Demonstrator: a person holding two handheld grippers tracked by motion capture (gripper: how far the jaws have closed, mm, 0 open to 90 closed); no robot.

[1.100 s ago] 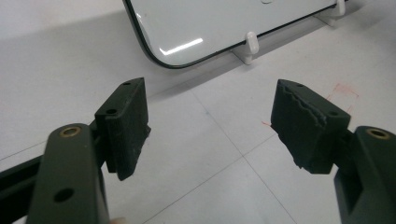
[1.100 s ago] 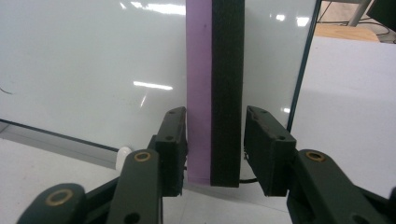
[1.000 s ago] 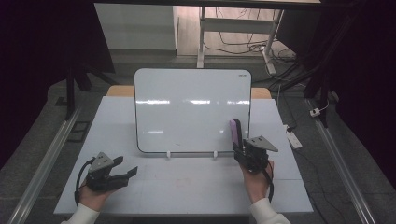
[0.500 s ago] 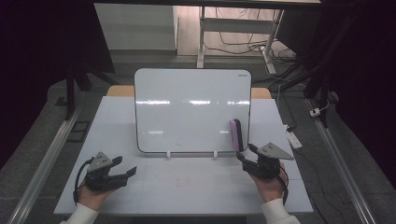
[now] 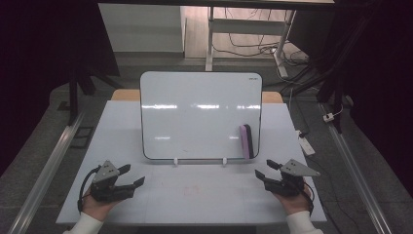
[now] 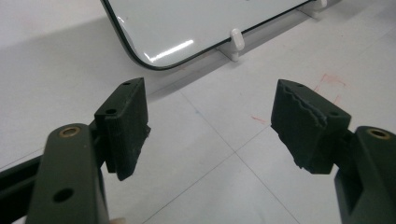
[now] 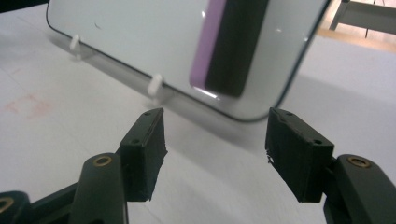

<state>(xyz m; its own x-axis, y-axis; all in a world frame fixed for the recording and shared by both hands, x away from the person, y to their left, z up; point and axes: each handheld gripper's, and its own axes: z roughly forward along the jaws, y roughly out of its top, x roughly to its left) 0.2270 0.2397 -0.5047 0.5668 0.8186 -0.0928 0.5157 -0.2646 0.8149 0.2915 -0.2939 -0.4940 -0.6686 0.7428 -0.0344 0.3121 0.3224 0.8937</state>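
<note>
Now we see the purple and black eraser (image 5: 245,141) stuck on the whiteboard (image 5: 199,114), low at its right side, maybe touching the bottom edge. Our right gripper (image 5: 267,171) has just opened, nothing inside. Our left gripper (image 5: 132,175) sits open, empty.

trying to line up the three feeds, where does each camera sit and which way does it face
High view: above the person's side, looking forward and down on the table, whiteboard and eraser; both hands with left gripper and right gripper.
Left gripper view: low along its open jaws toward the whiteboard's corner.
Right gripper view: along its open jaws toward the eraser.
All three share the whiteboard.
</note>
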